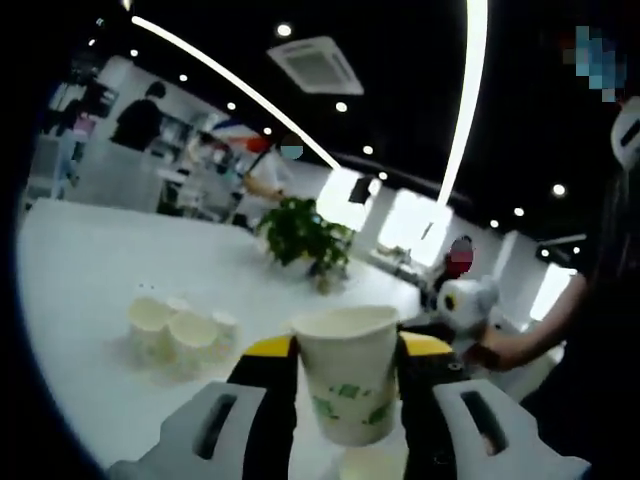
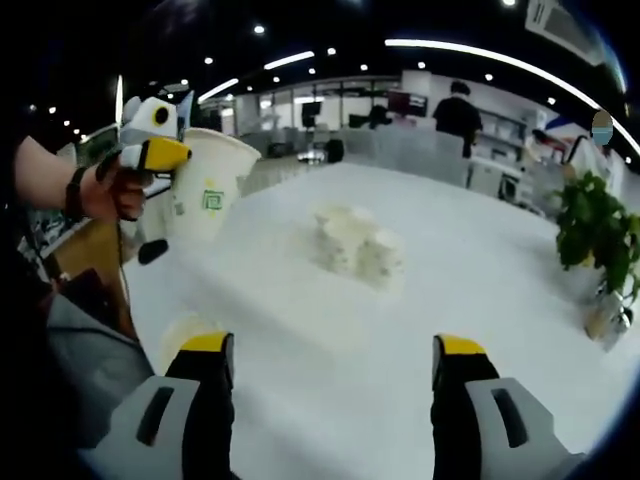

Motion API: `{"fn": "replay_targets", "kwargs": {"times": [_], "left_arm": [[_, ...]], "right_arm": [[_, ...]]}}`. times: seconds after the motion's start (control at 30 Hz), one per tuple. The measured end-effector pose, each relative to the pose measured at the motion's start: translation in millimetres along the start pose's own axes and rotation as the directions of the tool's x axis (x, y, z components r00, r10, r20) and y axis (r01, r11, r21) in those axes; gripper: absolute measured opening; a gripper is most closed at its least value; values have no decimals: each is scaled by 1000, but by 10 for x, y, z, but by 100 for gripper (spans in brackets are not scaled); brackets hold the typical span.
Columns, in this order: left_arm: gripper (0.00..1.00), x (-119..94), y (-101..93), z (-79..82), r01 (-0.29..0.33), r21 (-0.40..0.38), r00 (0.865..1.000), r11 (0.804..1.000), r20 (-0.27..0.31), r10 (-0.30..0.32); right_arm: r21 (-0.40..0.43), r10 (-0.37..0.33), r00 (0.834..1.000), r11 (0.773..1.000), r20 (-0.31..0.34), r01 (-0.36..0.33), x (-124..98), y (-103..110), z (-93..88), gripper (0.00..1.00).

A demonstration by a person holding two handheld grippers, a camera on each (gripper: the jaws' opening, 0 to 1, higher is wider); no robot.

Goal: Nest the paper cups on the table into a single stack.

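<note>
In the left gripper view, the left tongs (image 1: 348,375) rise from the bottom centre, clenched on a white paper cup (image 1: 347,380) held upright between the yellow-tipped jaws. Green printing marks the cup's side, too blurred to read. Below it, at the bottom edge, another cup's rim (image 1: 372,466) shows. A cluster of loose cups (image 1: 180,335) stands on the white counter (image 1: 90,270) at lower left. A potted plant (image 1: 305,238) sits at centre.

In the right gripper view, the right tongs (image 2: 335,375) stand released at the bottom, jaws wide apart over bare counter (image 2: 480,260). At upper left a hand (image 2: 110,190) holds the other gripper with the cup (image 2: 212,185); its green square logo is unreadable. The cluster (image 2: 358,243) sits at centre, the plant (image 2: 600,235) at right.
</note>
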State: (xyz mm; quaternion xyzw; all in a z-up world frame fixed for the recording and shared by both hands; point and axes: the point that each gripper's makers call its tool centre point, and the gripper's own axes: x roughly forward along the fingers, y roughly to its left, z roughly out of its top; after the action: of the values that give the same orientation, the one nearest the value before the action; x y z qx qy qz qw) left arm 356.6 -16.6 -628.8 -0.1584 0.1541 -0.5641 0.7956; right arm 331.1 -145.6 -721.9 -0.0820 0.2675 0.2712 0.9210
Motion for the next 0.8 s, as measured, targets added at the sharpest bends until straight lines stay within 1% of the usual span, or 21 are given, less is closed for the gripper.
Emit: {"fn": "replay_targets", "kwargs": {"times": [0.17,0.23,0.33,0.43,0.57,0.6,0.63,0.77,0.8], "left_arm": [[38,12,-106,-87,26,46,1000,999,-1,-26],[38,10,-146,-100,37,54,999,998,13,-38],[38,5,-200,-143,49,52,999,997,18,-50],[38,5,-255,-199,61,76,998,995,19,-62],[38,9,-321,-275,76,122,996,990,28,-80],[38,11,-326,-297,73,152,996,986,32,-79],[38,12,-332,-318,72,165,996,984,31,-78],[38,15,-385,-399,90,175,995,980,35,-98],[38,14,-392,-438,99,195,994,976,33,-107]], "right_arm": [[-10,2,1000,1000,-8,-2,-8,11,-2,79],[-12,3,1000,1000,-10,-4,-8,12,-4,79],[-18,4,1000,1000,-12,-4,-7,8,-1,79],[-23,3,1000,1000,-16,-4,-6,7,4,79],[-30,6,1000,1000,-23,-6,-3,11,-1,79],[-32,6,1000,999,-24,-6,-3,12,-1,79],[-32,5,1000,999,-25,-6,-4,11,-3,79],[-33,4,1000,999,-26,-5,-8,11,-7,79],[-33,5,1000,999,-27,-5,-7,12,-11,79]]}}
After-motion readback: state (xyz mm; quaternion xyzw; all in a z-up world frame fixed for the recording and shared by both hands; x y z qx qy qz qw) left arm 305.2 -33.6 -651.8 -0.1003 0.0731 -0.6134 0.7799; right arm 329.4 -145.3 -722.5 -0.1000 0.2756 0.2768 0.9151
